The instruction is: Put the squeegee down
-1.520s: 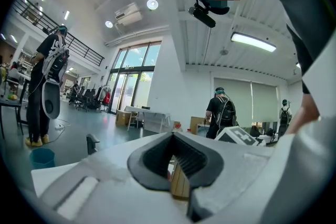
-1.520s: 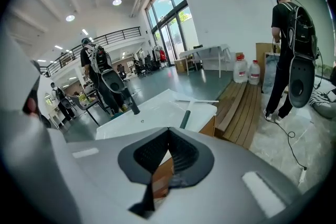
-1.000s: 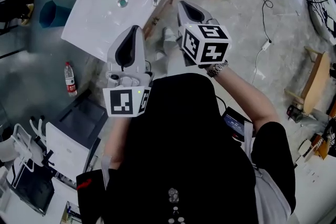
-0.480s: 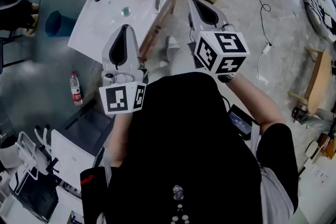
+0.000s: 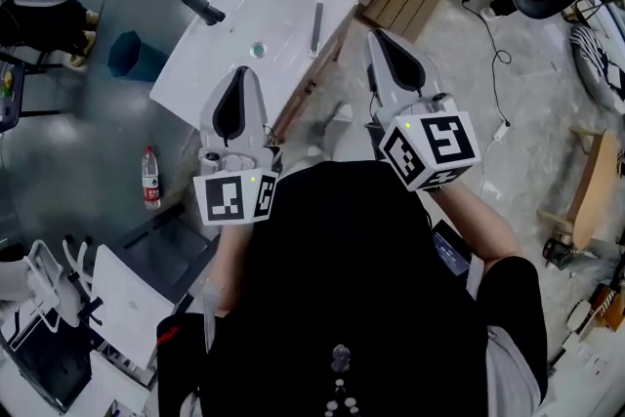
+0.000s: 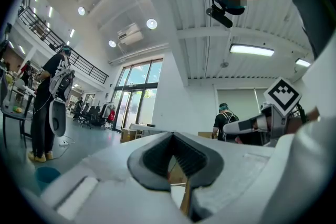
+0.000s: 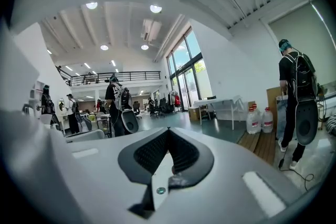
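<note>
Beyond the right gripper's fingers (image 7: pixel 146 157), tall windows (image 7: pixel 186 68) light a white hall (round ceiling lamps (image 7: pixel 155 8) on). Wooden decking (image 7: pixel 260 147) lies right of them, on grey floor (image 7: pixel 176 119).

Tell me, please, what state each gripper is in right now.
Left gripper: closed, nothing held.
Right gripper: closed, nothing held.

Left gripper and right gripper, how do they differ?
In the head view the left gripper overlaps the white sink's near edge; the right gripper shows clear of it, to its right. The right gripper reaches farther up the picture than the left gripper. Shared: both have fingers shut, holding nothing; the squeegee lies on the sink.
</note>
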{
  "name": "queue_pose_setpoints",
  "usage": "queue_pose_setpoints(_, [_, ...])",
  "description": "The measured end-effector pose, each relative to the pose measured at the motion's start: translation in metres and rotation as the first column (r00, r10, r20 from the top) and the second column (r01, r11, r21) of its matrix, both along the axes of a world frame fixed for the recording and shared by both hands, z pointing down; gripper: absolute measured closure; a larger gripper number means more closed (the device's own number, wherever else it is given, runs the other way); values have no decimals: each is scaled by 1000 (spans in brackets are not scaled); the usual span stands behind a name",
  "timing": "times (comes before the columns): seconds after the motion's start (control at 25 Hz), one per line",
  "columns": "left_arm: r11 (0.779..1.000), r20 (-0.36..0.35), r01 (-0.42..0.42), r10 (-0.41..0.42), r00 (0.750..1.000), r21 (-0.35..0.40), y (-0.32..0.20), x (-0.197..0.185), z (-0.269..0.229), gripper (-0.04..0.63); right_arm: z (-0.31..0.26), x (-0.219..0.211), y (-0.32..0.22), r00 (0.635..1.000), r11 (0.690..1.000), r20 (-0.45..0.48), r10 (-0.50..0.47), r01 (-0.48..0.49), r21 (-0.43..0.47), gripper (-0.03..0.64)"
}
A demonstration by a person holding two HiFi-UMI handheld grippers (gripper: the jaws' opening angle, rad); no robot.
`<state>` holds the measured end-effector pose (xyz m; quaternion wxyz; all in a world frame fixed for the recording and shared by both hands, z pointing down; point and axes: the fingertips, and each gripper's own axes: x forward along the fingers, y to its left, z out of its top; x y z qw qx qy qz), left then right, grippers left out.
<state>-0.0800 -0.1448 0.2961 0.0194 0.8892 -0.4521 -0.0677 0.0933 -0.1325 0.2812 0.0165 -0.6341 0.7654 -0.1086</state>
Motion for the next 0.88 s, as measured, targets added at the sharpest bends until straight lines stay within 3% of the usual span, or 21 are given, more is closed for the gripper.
queue_pose_setpoints(0.32, [999, 9, -24, 23, 1000, 28, 4, 8, -10, 594, -26, -16, 7, 995, 992, -71, -64, 71, 104, 615])
queue_pose_setpoints(0.88, [999, 26, -34, 33, 999, 31, 4, 15, -8, 594, -15, -18, 4, 996, 993, -45, -79, 82, 84, 617])
